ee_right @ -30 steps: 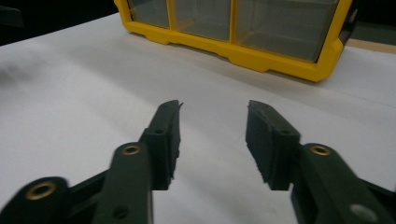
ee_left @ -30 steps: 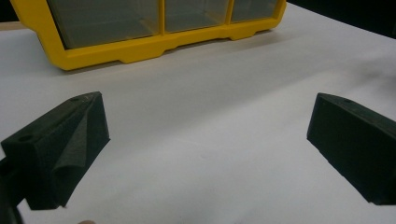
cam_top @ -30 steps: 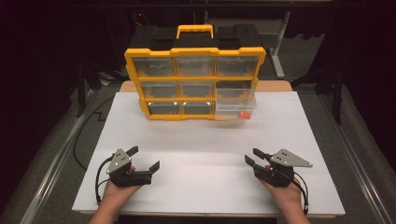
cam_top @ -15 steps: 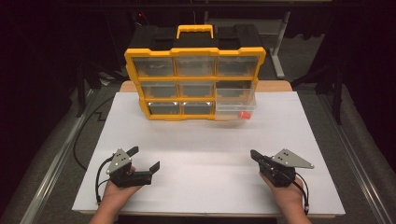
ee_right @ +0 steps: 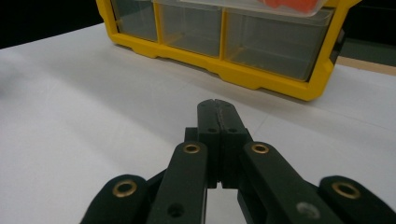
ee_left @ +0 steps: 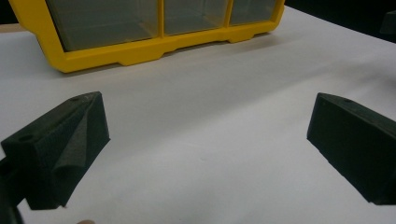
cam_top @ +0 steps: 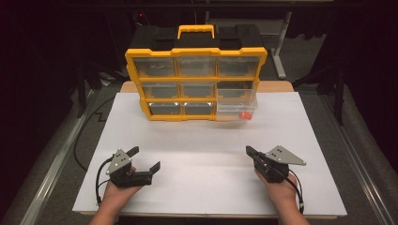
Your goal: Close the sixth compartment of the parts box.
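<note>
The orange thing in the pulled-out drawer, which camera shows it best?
The high view: the orange thing lies in the clear drawer, fully in frame. The right gripper view crops it at the top edge. The left gripper view catches the organizer's yellow base.

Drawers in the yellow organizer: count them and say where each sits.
9 drawers in the yellow organizer, in three rows of three. Eight sit closed; the bottom-right drawer is pulled out, with an orange thing inside. None seems hidden.

Table [cam_top: 300,140]: flat white top over a wooden board, edges showing at the far side. On it, toward the far edge: one yellow-framed organizer case [cam_top: 195,84] standing upright, clear drawers; its lower right drawer [cam_top: 236,110] juts forward, holding a small orange item [cam_top: 245,115].
</note>
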The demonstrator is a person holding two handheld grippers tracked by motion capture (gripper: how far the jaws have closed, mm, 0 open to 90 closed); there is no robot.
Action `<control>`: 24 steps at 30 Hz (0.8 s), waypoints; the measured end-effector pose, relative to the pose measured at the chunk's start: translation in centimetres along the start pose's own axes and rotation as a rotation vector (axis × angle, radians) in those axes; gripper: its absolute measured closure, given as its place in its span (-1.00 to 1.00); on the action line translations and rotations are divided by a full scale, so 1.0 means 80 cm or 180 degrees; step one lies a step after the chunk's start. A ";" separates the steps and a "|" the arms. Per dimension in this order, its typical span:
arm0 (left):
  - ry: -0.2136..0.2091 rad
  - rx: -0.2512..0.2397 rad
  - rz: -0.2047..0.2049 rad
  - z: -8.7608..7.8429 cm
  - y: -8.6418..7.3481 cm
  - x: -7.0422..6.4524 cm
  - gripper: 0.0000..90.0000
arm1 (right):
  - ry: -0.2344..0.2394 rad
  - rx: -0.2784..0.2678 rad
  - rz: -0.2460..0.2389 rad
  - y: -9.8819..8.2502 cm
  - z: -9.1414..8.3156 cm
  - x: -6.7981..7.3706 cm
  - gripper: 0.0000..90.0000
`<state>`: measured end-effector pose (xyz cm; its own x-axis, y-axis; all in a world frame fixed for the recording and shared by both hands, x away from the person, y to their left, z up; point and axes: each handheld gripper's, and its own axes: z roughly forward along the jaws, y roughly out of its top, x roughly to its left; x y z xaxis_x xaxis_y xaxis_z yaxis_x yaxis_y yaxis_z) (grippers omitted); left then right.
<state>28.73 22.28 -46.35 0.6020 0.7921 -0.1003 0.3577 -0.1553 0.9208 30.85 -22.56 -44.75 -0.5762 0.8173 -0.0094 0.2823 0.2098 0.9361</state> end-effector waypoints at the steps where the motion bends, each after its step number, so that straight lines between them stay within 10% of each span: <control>1: 0.0004 -0.0016 -0.0014 0.001 0.000 -0.001 -0.99 | -0.0010 0.0015 -0.0015 0.001 0.003 0.000 1.00; 24: -0.0015 -0.0026 0.0035 0.003 0.000 -0.002 -0.99 | -0.0113 -0.0136 -0.0013 0.045 0.056 0.003 1.00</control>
<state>28.84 22.02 -46.46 0.6092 0.7877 -0.0918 0.3451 -0.1591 0.9250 35.15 -19.22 -42.96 -0.5494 0.8352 -0.0250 0.2465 0.1906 0.9502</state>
